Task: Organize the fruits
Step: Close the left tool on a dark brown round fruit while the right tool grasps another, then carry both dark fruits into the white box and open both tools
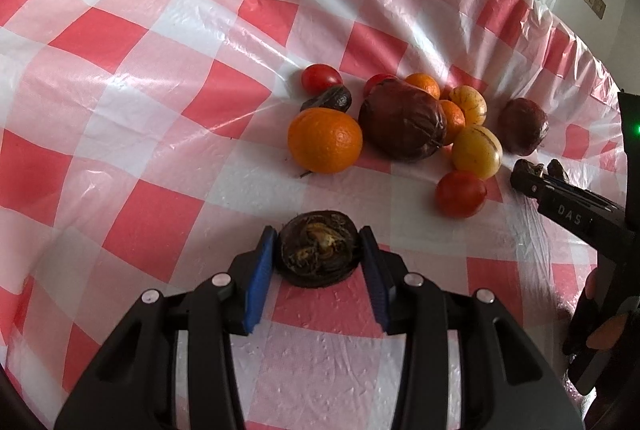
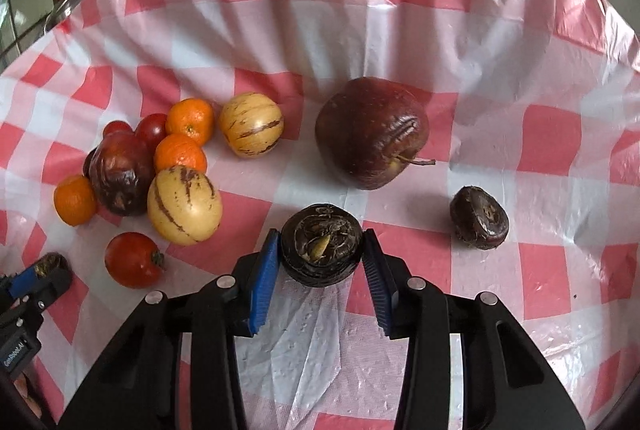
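Both grippers pinch a chestnut each: left (image 1: 319, 250) over the cloth (image 1: 160, 134) before the pile, right (image 2: 321, 246) near the apple (image 2: 370, 134). You're mid-sort; next, set yours beside the lone chestnut (image 2: 479, 217).

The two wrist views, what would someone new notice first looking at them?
Each gripper is shut on a dark water chestnut: the left gripper on one, the right gripper on another. Beyond the right one lies a big dark red apple alone, with the fruit pile to its left on the checked tablecloth.
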A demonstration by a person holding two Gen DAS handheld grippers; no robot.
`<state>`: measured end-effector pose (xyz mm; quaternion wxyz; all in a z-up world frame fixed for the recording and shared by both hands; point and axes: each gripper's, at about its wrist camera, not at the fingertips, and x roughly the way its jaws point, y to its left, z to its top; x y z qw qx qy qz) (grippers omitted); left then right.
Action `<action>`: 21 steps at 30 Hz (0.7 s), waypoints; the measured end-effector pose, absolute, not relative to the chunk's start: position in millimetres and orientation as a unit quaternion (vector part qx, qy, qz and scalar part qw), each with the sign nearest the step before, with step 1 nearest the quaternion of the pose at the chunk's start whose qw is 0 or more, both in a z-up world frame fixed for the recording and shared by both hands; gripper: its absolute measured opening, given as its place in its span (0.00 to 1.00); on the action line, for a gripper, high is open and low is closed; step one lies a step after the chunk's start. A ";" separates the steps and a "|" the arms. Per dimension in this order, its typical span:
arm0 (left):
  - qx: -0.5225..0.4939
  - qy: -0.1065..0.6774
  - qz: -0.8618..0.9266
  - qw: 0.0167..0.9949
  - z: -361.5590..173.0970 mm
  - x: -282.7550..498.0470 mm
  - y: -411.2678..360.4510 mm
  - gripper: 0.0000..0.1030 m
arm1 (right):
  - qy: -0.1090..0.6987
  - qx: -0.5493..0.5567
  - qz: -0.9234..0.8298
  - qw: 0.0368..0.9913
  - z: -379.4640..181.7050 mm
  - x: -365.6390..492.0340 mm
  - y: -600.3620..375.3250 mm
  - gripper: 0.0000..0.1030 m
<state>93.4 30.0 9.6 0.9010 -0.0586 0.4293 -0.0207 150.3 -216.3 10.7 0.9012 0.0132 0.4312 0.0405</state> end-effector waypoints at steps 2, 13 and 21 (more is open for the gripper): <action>-0.057 0.430 -0.020 0.901 9.6 93.8 29.3 0.41 | 0.436 0.031 0.037 0.899 9.1 151.9 -226.1 0.40; -0.123 0.383 -0.004 0.916 29.5 34.0 66.5 0.41 | 0.427 0.086 0.080 0.897 38.5 75.3 -206.7 0.40; -0.108 0.339 0.035 0.934 55.8 -105.3 86.7 0.41 | 0.403 0.056 0.188 0.894 53.3 -64.6 -120.8 0.40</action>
